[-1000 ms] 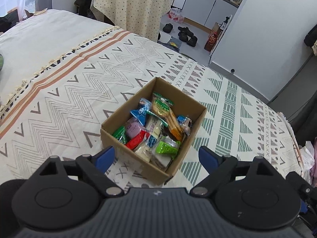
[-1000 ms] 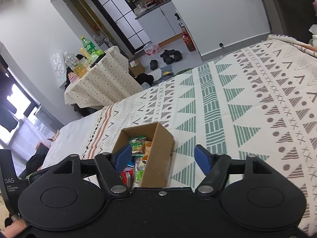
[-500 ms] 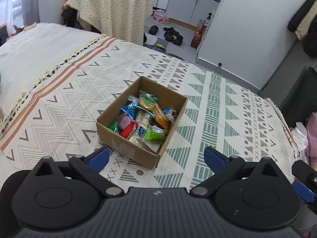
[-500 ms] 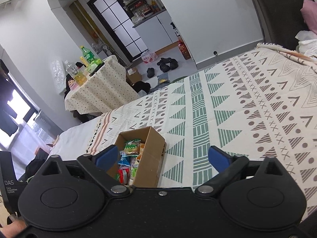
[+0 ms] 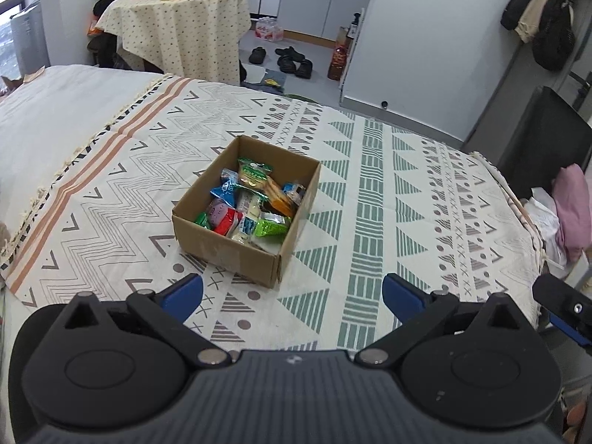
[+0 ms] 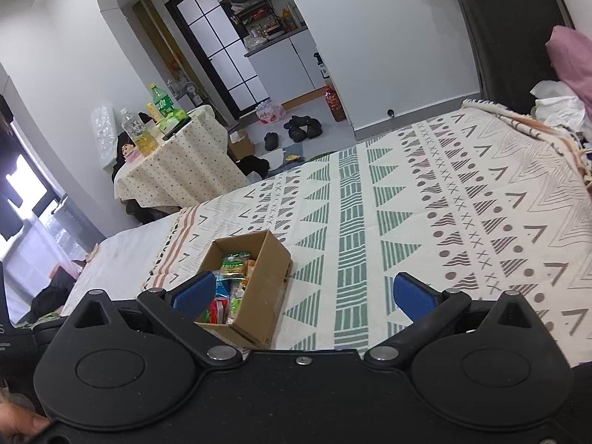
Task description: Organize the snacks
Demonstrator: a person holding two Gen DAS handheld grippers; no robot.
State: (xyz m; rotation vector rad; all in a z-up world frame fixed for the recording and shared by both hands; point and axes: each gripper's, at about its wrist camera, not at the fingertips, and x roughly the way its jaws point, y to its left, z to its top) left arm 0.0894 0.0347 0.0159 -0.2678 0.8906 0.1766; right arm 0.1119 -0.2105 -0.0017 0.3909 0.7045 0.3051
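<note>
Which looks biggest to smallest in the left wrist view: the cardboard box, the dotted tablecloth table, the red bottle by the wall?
1. Cardboard box and dotted tablecloth table: about alike in the picture; the table stands farther off, so no ranking.
2. Red bottle: clearly smallest.

You get even, soft daylight across both views, bright enough to read the patterned cream bedspread [image 5: 370, 185] clearly. The strongest source is the window [image 6: 22, 199] at the far left of your right wrist view; it blows out to pure white with no detail. The open brown cardboard box [image 5: 225, 244] throws only a faint, short shadow on its near side. Focus is sharp in the middle, and the glossy snack wrappers [image 5: 251, 203] show small highlights. Fisheye distortion bends the white walls and the bed's edges strongly toward the frame borders, where detail softens slightly.
</note>
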